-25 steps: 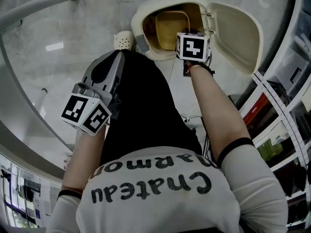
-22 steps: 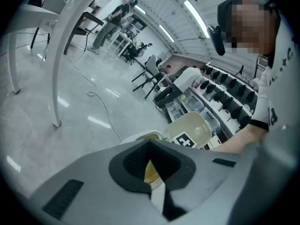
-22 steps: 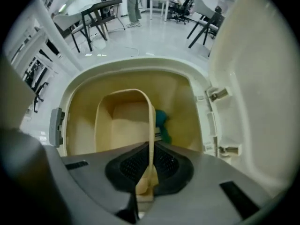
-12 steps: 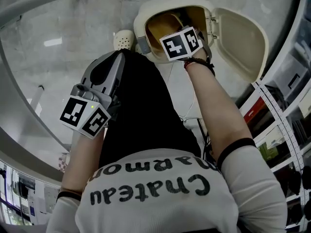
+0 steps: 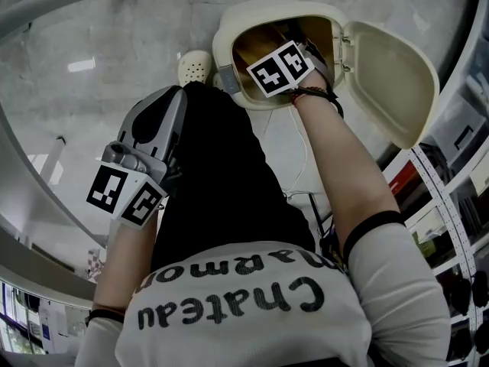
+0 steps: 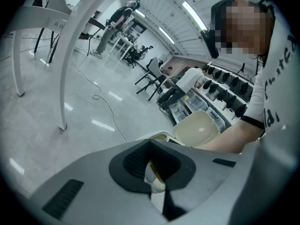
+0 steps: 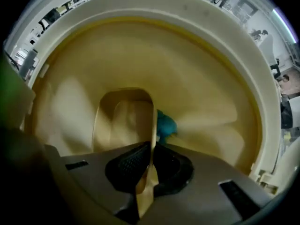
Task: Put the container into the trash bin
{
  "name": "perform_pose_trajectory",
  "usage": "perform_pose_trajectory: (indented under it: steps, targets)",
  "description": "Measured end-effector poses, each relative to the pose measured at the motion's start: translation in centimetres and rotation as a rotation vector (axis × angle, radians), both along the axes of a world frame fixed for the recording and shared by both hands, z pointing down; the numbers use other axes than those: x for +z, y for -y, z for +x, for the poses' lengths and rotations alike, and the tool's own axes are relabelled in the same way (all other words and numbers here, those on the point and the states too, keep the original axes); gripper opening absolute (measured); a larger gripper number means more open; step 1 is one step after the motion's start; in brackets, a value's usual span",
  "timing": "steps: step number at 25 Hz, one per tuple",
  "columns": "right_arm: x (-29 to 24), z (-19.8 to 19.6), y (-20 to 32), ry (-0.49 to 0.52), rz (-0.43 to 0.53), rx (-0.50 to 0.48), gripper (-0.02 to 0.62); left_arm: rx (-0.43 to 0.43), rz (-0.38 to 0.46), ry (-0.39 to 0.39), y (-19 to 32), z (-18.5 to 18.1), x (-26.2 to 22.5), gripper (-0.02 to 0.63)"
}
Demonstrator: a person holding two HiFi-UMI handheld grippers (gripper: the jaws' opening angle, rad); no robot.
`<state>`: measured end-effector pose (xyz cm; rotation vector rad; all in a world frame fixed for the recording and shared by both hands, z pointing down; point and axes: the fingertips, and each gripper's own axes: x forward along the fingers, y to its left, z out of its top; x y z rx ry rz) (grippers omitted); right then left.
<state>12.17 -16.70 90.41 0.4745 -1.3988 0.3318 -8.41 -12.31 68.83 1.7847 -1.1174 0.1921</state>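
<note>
A cream trash bin [image 5: 223, 52] stands on the floor ahead with its lid [image 5: 390, 71] swung open to the right. My right gripper [image 5: 289, 52] reaches down into its mouth, the marker cube over the opening. In the right gripper view the right gripper [image 7: 151, 150] is shut on the rim of a thin tan container [image 7: 123, 118], which hangs inside the trash bin [image 7: 154, 8]. A small blue object [image 7: 165, 124] lies deeper in. My left gripper [image 5: 166, 104] hangs at the left over the person's dark trousers. The left gripper [image 6: 151, 165] is shut and holds nothing.
A pale perforated shoe [image 5: 194, 67] shows left of the bin. Shelving [image 5: 451, 205] with boxes runs down the right side. A white curved table frame [image 5: 53, 6] crosses the upper left. A thin cable [image 5: 303, 155] lies on the grey floor.
The right gripper has gone from the bin's rim down into its opening with the container. The left gripper has stayed at the person's side.
</note>
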Motion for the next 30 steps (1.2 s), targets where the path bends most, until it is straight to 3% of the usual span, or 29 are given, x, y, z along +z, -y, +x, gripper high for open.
perform_pose_trajectory:
  steps: [20, 30]
  targets:
    - [5.3, -1.5, -0.3, 0.031, -0.080, -0.232, 0.037, -0.051, 0.171, 0.046, 4.2, -2.9, 0.9, 0.023]
    - [-1.6, -2.1, -1.3, 0.033, -0.058, -0.286, 0.037, -0.113, 0.152, 0.020, 2.7, -2.9, -4.7, 0.024]
